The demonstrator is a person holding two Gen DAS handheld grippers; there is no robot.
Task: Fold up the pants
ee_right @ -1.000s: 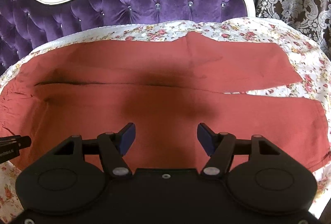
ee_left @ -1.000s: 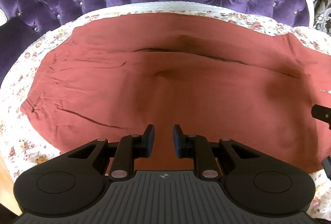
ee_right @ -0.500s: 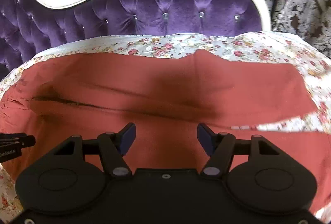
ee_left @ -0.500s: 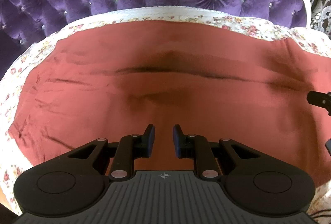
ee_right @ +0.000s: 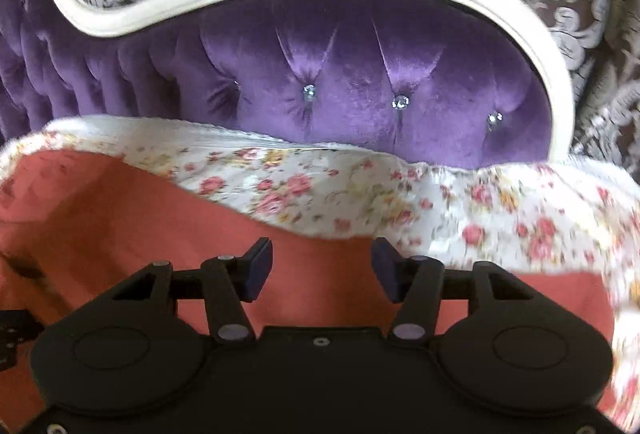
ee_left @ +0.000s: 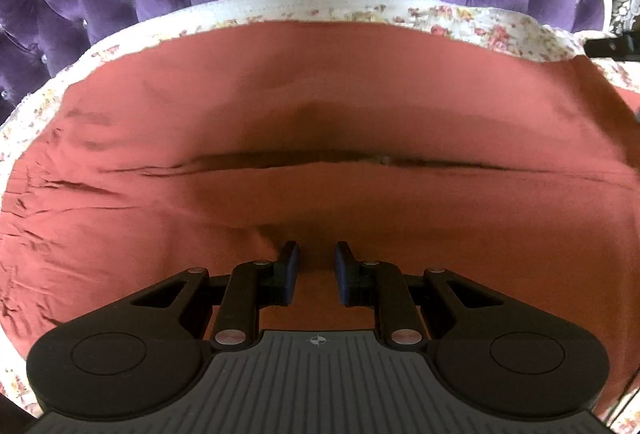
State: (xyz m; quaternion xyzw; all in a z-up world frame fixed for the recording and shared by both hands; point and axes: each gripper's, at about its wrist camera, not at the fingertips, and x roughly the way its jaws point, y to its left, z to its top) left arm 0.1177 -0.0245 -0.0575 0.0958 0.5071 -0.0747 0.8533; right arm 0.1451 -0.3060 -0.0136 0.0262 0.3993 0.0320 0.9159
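Pants (ee_left: 320, 113) lie crosswise below me; my left gripper (ee_left: 316, 258) narrowly parted, empty; my right gripper (ee_right: 322, 258), closing, empty, nears their far edge.

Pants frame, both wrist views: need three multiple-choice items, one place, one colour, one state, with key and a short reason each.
1. Where do the pants lie?
A. on a floral sheet in front of a purple tufted headboard
B. on a bare wooden floor
C. over a chair back

2. What colour are the pants?
A. navy
B. rust red
C. grey

3. What is between the fingers of the left hand-held gripper?
A. a pinched fold of cloth
B. a hanger
C. nothing; the cloth lies flat below them

Key: 1 A, the floral sheet borders the cloth and the headboard rises behind it. 2 B, rust red in both views. 3 C, a clear gap shows between the blue pads.
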